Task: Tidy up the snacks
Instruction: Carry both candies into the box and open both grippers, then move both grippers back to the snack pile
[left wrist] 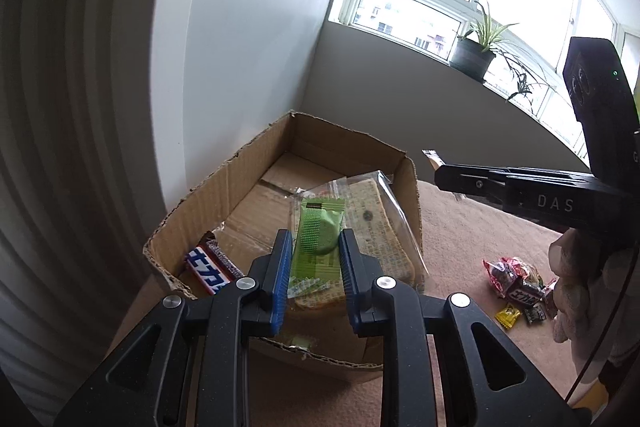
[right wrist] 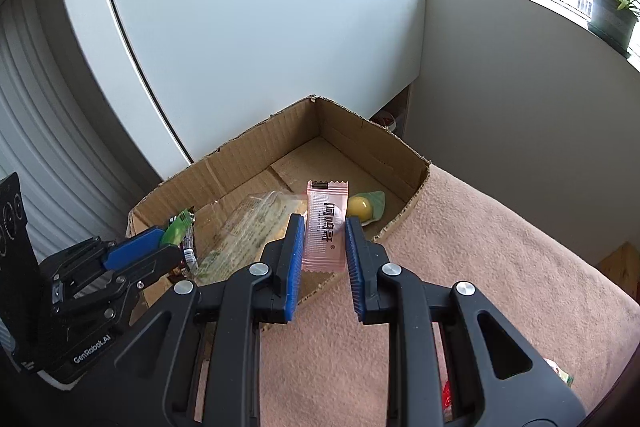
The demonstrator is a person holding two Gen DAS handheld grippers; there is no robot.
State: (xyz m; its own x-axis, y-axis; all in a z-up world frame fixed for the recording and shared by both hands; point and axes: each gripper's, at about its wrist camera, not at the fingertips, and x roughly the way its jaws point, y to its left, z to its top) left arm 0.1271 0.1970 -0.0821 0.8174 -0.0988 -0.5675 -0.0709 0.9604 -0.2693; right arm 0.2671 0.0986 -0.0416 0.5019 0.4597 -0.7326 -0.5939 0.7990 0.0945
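My left gripper (left wrist: 314,247) is shut on a green snack packet (left wrist: 318,235) and holds it over the open cardboard box (left wrist: 224,183). In the box lie a clear-wrapped flat cracker pack (left wrist: 380,223) and a blue-and-white bar (left wrist: 208,273). My right gripper (right wrist: 324,231) is shut on a pink snack packet (right wrist: 325,227) above the box's near edge (right wrist: 400,223). A green packet with a yellow sweet (right wrist: 364,209) lies in the box. The left gripper (right wrist: 168,239) shows at the left of the right wrist view. The right gripper's body (left wrist: 520,195) shows in the left wrist view.
The box stands on a pink cloth surface (right wrist: 480,267). A small pile of wrapped sweets (left wrist: 516,287) lies on the cloth right of the box. A white wall panel (right wrist: 260,27) stands behind the box. A potted plant (left wrist: 476,51) sits on the windowsill.
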